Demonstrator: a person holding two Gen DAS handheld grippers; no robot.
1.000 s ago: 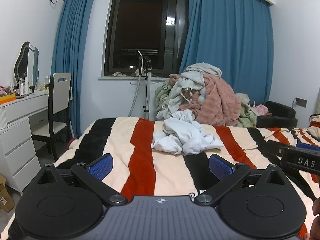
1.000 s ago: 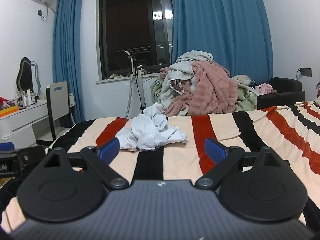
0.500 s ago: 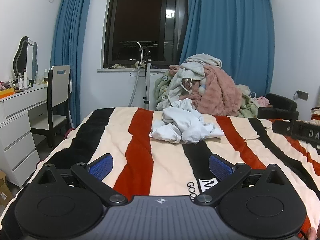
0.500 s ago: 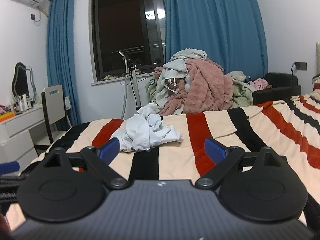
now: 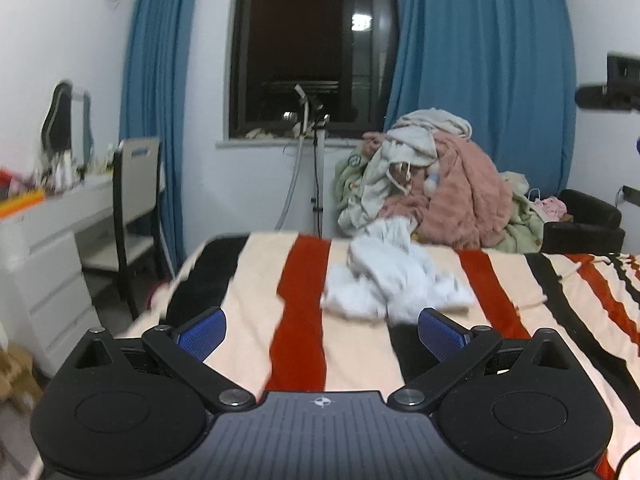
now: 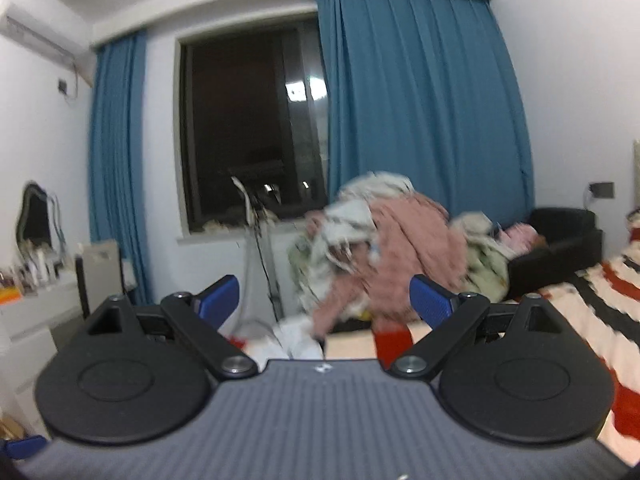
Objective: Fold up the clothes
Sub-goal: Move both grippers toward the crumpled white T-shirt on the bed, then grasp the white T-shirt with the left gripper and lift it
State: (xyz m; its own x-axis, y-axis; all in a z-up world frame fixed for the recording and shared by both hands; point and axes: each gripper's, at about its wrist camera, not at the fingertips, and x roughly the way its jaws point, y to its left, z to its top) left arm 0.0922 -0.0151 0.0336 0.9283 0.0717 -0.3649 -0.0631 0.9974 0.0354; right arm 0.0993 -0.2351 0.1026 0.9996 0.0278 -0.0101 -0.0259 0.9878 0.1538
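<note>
left gripper (image 5: 322,334): jaws spread wide, nothing between the blue pads (image 5: 202,332); held low over the near part of the bed, aimed at the garment.
right gripper (image 6: 324,302): jaws wide apart too, empty; pitched up toward the wall and window, view blurred.
white garment (image 5: 394,280): crumpled heap on the striped bedspread (image 5: 304,332), just ahead of the left gripper, not touched. In the right wrist view only a scrap of it shows above the gripper body (image 6: 296,338).
progress: judged at the start, nothing flattened or folded.
risk 1: heap is bunched, no hem or sleeve visible; a pinch into the middle would likely take several layers and lift a ball.
risk 2: right gripper points above the cloth; closing from there would probably miss.
risk 3: bedspread is soft and loose; a deep pinch could catch it with the garment.
surface: bed with cream, red and black stripes, wrinkled on the right.
beyond the bed: big laundry pile (image 5: 436,188) with a pink blanket, black armchair (image 5: 584,222).
room: white dresser (image 5: 44,264) and chair (image 5: 134,208) at left, blue curtains (image 5: 480,60), dark window (image 5: 312,48).
</note>
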